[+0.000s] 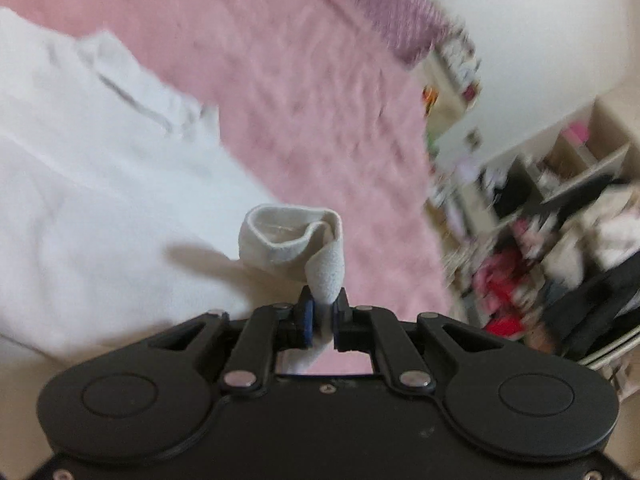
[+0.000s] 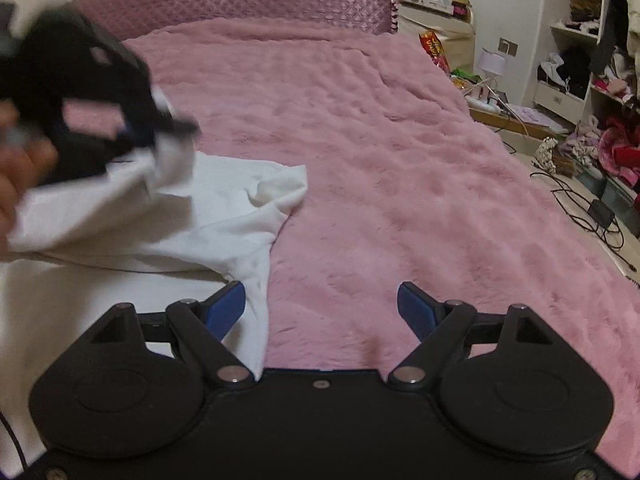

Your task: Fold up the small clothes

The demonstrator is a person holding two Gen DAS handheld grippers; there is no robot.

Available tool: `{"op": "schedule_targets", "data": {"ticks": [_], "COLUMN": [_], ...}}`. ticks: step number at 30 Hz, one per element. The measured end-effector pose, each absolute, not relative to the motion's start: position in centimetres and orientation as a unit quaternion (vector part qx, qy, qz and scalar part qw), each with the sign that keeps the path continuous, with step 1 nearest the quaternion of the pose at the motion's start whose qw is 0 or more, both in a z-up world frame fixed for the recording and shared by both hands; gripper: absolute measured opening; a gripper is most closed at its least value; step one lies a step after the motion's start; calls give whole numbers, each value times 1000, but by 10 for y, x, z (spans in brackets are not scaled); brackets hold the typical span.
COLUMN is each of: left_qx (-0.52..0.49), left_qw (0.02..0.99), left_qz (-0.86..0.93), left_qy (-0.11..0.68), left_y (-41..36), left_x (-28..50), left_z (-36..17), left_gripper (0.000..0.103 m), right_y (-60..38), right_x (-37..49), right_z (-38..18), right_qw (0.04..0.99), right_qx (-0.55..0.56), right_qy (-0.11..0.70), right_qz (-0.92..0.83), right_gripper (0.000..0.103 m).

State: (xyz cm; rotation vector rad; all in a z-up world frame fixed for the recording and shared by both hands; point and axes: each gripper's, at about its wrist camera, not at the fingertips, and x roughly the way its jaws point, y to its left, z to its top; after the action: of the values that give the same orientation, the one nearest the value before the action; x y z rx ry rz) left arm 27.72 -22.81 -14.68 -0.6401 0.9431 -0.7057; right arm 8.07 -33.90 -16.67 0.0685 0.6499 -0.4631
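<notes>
White garment on pink bedspread: left hand-held gripper pinches its cuff, right hand-held gripper spread.

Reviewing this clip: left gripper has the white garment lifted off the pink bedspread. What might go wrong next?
1. The left gripper pinches only a narrow strip of the white garment, so the cloth may slip out.
2. The right gripper is open and holds nothing, so the garment may drag or bunch on the fuzzy pink bedspread.

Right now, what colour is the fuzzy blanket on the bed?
Pink; the blanket shows best in the right wrist view.
</notes>
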Motion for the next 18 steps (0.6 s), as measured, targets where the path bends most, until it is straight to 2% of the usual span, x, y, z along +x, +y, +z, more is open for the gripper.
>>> {"op": "schedule_targets", "data": {"ticks": [1,2,3,5,10,15,18], "left_qx": [-278,-265,-250,-211,-171,-143,-91], "left_qw": [778,771,766,775,808,854,886], "left_qz": [-330,-333,-336,-344,-355,-308,-239], "left_qy": [457,474,488,487,439,394,387], "left_y": [-237,-238,-243,-246,-222,-146,-106], "left_x": [282,290,291,292,287,264,263], "left_z": [-156,-162,-167,-170,-138,-104,-107], "left_gripper": [15,31,38,44,48,52,52], "right_y": [-337,-335,-333,-327,-310,-289,-288], "right_x": [83,85,85,88,97,121,148], "right_z": [-166,-166,-164,-161,-145,-128,-132], "right_qw": [922,923,924,927,935,948,938], "right_qx": [29,23,17,2,-15,-7,24], "right_qy": [315,313,310,304,284,275,300], "right_qz": [-225,-224,-223,-222,-210,-161,-170], "right_gripper": [84,84,84,84,84,83,81]}}
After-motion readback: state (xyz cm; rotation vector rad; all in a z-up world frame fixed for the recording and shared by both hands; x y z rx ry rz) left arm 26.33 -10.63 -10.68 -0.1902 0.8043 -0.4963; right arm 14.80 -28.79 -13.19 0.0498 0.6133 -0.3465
